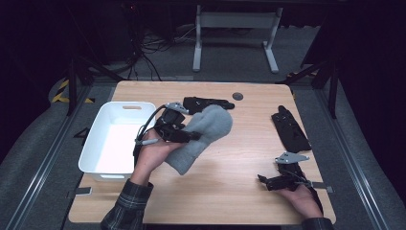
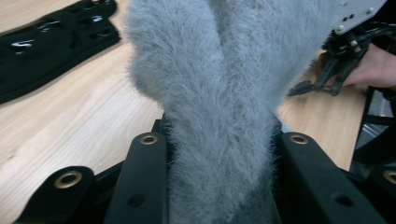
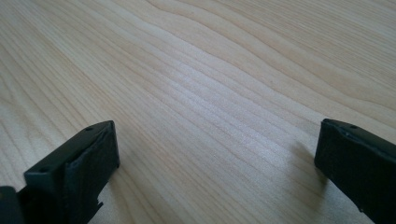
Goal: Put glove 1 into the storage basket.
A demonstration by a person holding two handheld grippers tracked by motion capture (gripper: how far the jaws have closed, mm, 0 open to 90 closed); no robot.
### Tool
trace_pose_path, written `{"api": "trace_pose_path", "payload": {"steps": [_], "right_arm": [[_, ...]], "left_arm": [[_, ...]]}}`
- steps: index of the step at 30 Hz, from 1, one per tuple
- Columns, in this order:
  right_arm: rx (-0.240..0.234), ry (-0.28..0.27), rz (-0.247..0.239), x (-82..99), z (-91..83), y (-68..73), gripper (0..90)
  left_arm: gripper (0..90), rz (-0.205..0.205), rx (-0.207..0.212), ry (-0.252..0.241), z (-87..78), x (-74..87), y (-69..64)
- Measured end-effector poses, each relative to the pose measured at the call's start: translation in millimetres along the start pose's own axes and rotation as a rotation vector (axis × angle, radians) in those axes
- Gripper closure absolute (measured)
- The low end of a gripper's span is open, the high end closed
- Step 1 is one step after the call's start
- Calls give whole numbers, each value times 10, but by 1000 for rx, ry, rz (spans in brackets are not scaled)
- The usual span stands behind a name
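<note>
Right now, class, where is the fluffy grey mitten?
In the high view the grey mitten is left of the table's centre, clamped in the left gripper, just right of the white bin and in front of a black glove.

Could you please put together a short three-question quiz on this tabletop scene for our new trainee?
1. What does the left hand-held gripper hold between its jaws?
2. True or false: the right hand-held gripper is clamped on a black strap.
3. Which lies left of the held item in the high view: (a) the white rectangular plastic bin, (b) the small dark round disc, (c) the flat black perforated strap?

Key
1. The fluffy grey knitted mitten, squeezed between both jaws.
2. False: its jaws stand open over the bare light wooden table.
3. (a)
</note>
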State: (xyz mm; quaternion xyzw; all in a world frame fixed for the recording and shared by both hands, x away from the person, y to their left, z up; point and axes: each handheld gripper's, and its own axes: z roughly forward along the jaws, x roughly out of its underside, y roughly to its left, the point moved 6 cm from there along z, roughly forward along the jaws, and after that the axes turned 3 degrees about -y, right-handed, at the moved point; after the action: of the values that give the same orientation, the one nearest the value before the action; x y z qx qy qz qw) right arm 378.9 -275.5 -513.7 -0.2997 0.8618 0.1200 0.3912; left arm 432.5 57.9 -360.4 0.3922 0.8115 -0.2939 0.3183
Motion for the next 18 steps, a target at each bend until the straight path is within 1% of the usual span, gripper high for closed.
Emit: {"api": "trace_pose_path", "payload": {"steps": [2, 8, 13, 18], "right_arm": [[0, 0, 0, 0, 0, 0, 1], [0, 0, 0, 0, 0, 0, 1], [0, 0, 0, 0, 0, 0, 1], [0, 0, 0, 0, 0, 0, 1]], "left_arm": [[670, -6, -14, -4, -55, 4, 40], [670, -37, -48, -38, -248, 17, 182], [670, -53, -83, -46, -394, 52, 274], [670, -77, -102, -63, -559, 79, 376]]}}
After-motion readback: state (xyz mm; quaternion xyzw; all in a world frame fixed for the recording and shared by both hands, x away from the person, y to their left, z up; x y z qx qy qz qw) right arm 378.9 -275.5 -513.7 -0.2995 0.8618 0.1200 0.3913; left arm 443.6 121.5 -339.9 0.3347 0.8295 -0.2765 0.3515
